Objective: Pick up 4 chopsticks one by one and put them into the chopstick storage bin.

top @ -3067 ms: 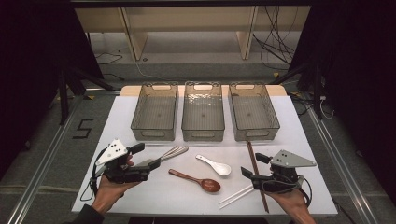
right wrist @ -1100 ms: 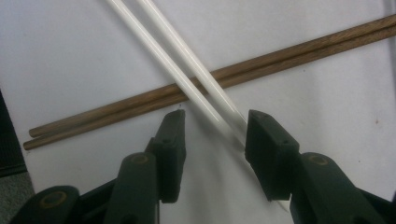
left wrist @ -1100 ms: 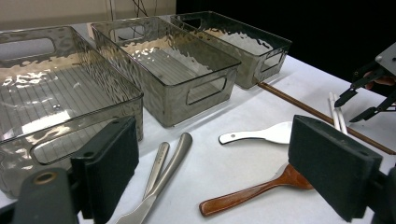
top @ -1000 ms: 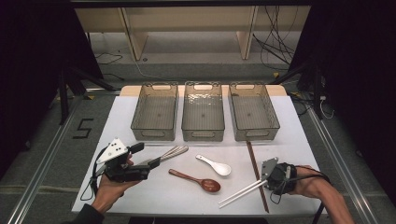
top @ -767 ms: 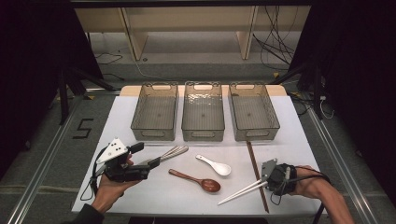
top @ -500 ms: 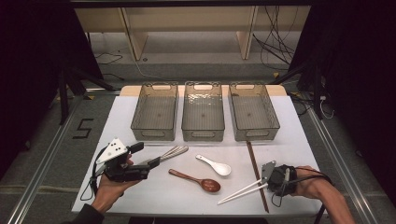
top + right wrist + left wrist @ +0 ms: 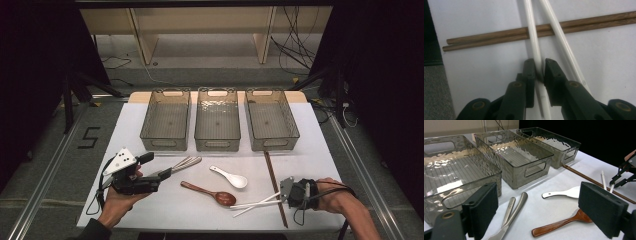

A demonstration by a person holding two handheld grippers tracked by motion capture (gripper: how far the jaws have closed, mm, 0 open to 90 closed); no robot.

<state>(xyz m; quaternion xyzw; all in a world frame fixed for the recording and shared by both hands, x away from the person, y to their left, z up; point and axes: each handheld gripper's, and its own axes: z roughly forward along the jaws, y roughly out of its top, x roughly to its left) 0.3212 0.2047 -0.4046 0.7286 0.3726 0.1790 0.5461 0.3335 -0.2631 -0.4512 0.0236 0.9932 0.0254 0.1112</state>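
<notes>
Fingers just closing, clamped on one white chopstick crossing the wooden chopsticks; left fingers apart.

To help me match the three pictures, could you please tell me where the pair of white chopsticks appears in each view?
High view: the pair of white plastic chopsticks lies low and right of centre, at the right gripper.
Left gripper view: its tips show at the right edge, beside the far gripper.
Right gripper view: it runs up the middle, one stick between the jaws.
Shared landmark: the pair of dark brown wooden chopsticks, which the white pair crosses.
</notes>
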